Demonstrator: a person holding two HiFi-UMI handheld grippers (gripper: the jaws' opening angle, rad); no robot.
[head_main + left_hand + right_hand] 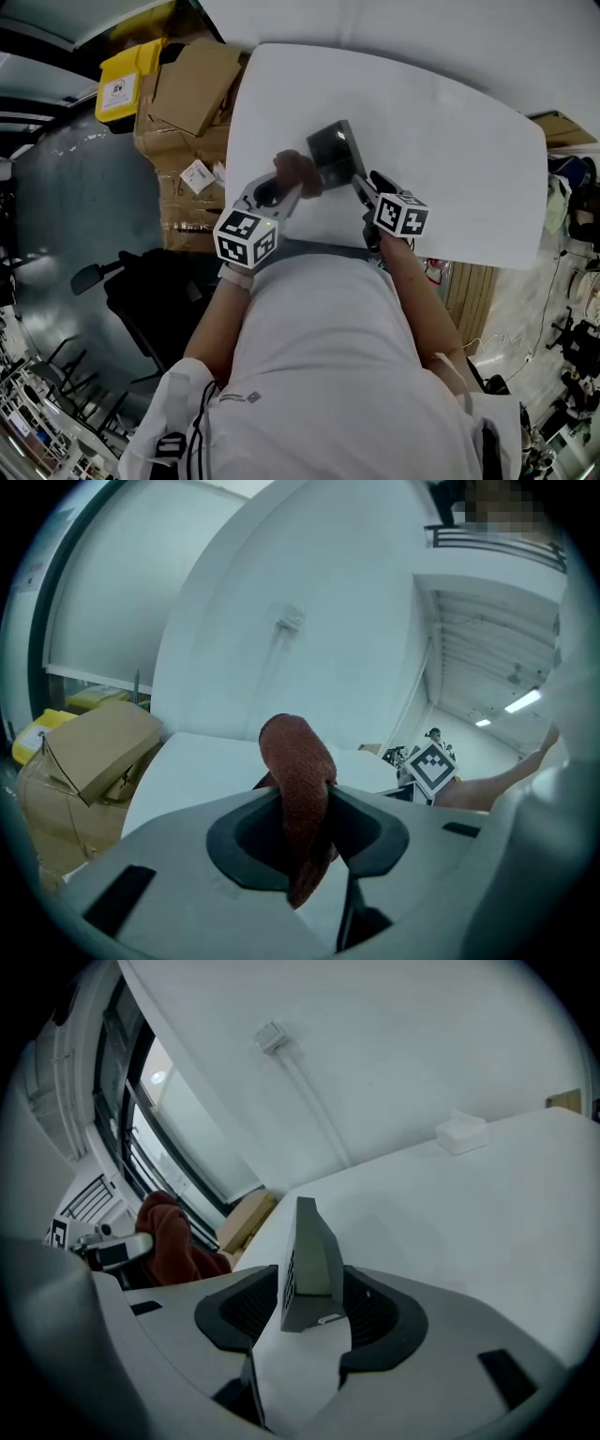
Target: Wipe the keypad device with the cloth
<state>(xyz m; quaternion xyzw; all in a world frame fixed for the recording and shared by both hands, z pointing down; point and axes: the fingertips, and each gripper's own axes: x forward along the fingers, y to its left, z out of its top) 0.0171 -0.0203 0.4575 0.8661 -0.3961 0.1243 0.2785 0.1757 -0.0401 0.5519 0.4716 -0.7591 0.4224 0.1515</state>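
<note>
The keypad device (333, 155), a dark grey slab, sits on the white table (450, 159) near its front edge. In the right gripper view the device (309, 1260) stands edge-on between the jaws of my right gripper (305, 1312), keys on its left face. A gap shows on its left side, so the jaws look open around it. My left gripper (305, 827) is shut on a reddish-brown cloth (298, 771) that sticks up past the jaws. In the head view the cloth (298, 172) hangs at the device's left edge, and the right gripper (361, 187) is at its near right corner.
Cardboard boxes (192, 84) and a yellow bin (127, 80) are stacked off the table's left side. A dark office chair (141, 281) stands at the lower left. A small white box (461, 1133) lies farther out on the table.
</note>
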